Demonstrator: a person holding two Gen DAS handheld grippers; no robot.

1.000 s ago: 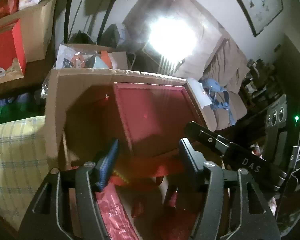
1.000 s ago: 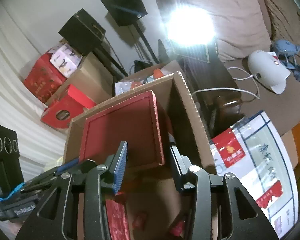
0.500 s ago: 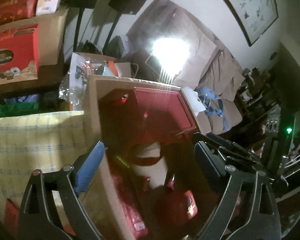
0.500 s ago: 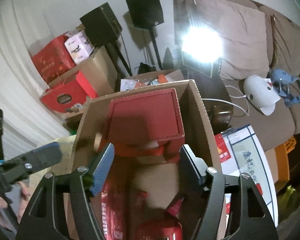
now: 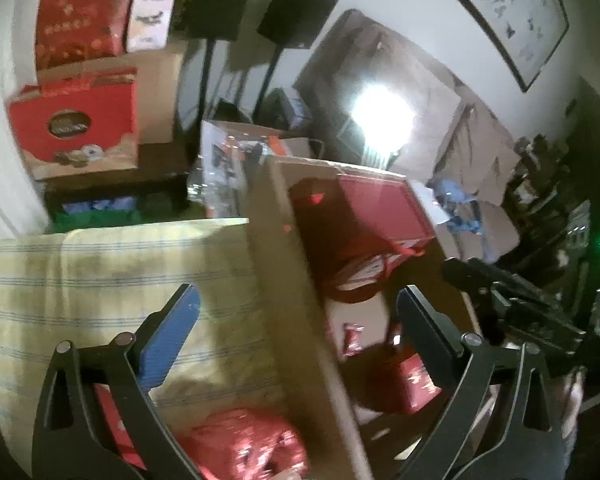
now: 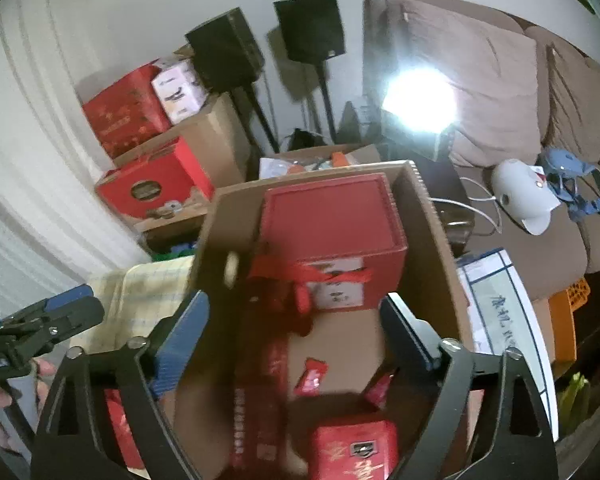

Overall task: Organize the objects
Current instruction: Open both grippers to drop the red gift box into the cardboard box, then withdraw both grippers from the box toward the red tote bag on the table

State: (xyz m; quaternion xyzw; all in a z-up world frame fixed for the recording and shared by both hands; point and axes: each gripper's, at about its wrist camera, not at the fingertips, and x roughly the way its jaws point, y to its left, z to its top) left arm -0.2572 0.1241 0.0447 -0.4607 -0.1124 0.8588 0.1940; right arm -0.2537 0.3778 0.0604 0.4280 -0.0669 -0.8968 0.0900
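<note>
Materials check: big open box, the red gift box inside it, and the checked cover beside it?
Open box: plain brown corrugated cardboard, matte; fluted edge shows along the rim. Red gift box: probably paper-wrapped rigid board, satin, raised lid border, fabric-looking ribbon. Checked cover: woven cloth, soft folds.

Colours in the brown cardboard box (image 6: 432,240)
Red gift box (image 6: 332,216), red ribbon (image 6: 300,272); beside it, yellow cloth (image 5: 112,276) with blue checks.

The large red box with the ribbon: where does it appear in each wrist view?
Left wrist: the large red box sits right of centre, at the far end of the cardboard carton.
Right wrist: the box is at centre, same far end.
Shared landmark: the bright lamp behind the carton.
</note>
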